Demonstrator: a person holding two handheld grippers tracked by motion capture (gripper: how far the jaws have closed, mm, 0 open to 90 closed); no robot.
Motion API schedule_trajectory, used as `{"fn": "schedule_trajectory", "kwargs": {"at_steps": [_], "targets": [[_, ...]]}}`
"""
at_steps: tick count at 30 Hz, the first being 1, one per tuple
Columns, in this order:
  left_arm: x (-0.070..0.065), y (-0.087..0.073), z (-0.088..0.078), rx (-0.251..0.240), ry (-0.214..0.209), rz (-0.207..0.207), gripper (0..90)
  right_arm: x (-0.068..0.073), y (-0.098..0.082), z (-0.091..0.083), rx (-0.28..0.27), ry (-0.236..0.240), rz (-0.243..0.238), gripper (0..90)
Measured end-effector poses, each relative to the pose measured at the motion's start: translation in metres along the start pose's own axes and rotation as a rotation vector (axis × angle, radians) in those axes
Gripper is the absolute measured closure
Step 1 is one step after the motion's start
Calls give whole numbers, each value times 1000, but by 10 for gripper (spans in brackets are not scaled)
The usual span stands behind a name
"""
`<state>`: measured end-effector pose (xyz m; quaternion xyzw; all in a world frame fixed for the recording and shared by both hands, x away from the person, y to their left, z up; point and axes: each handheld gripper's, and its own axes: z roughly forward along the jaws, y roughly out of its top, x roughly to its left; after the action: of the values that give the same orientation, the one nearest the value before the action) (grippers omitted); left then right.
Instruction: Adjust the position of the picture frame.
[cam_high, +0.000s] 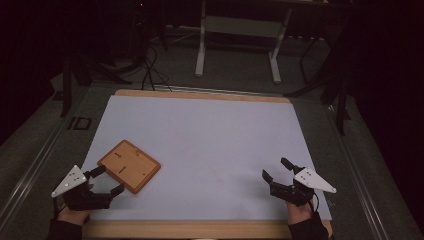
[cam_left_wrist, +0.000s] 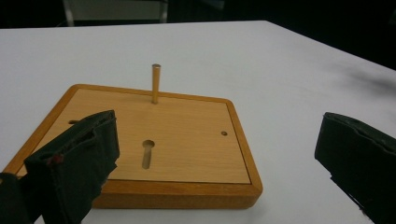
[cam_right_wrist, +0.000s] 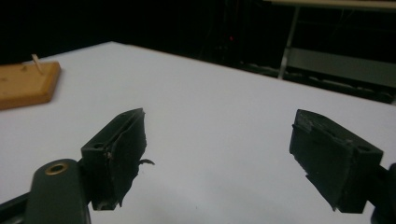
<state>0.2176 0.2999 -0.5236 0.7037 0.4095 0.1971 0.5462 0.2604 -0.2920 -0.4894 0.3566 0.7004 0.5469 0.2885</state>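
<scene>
Desk (cam_high: 200, 95): wooden edge is seen along the far and near sides. Top is covered by a white sheet (cam_high: 210, 145), which reaches almost to the desk's sides.

One item is noted lying directly on the sheet: a square wooden board (cam_high: 129, 166), flat, near the left front corner, turned at an angle to the desk edges. A raised rim is seen around the board (cam_left_wrist: 154, 140). A thin upright peg (cam_left_wrist: 155, 83) is set near its far edge; a keyhole-shaped slot (cam_left_wrist: 147, 153) and a small hole (cam_left_wrist: 224, 133) are cut into its face.
</scene>
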Motion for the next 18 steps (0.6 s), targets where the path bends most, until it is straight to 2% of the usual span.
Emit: {"fn": "schedule_trajectory", "kwargs": {"at_steps": [2,4,5,7,8,10,12,14,18], "targets": [[0,0,1,4,-9,2,2,0,0,-1,-13,-14,-8,203],[-1,0,2,5,-20,5,2,1,1,-2,-18,-3,-7,205],[-1,0,2,3,-27,4,2,1,2,-2,-25,19,-4,205],[-2,1,1,2,-14,14,23,3,4,-2,-25,22,-17,205],[-3,2,0,-7,-7,10,35,4,4,-3,-26,27,-20,201],[-4,6,-1,-17,-20,-18,35,5,5,-3,-28,33,-15,177],[-7,10,-1,14,-14,-32,28,5,6,-3,-30,44,-6,155],[-8,14,0,38,-26,-38,28,5,6,-3,-26,54,6,138],[-9,23,6,78,-44,-3,29,7,6,-1,-18,64,1,135]]}}
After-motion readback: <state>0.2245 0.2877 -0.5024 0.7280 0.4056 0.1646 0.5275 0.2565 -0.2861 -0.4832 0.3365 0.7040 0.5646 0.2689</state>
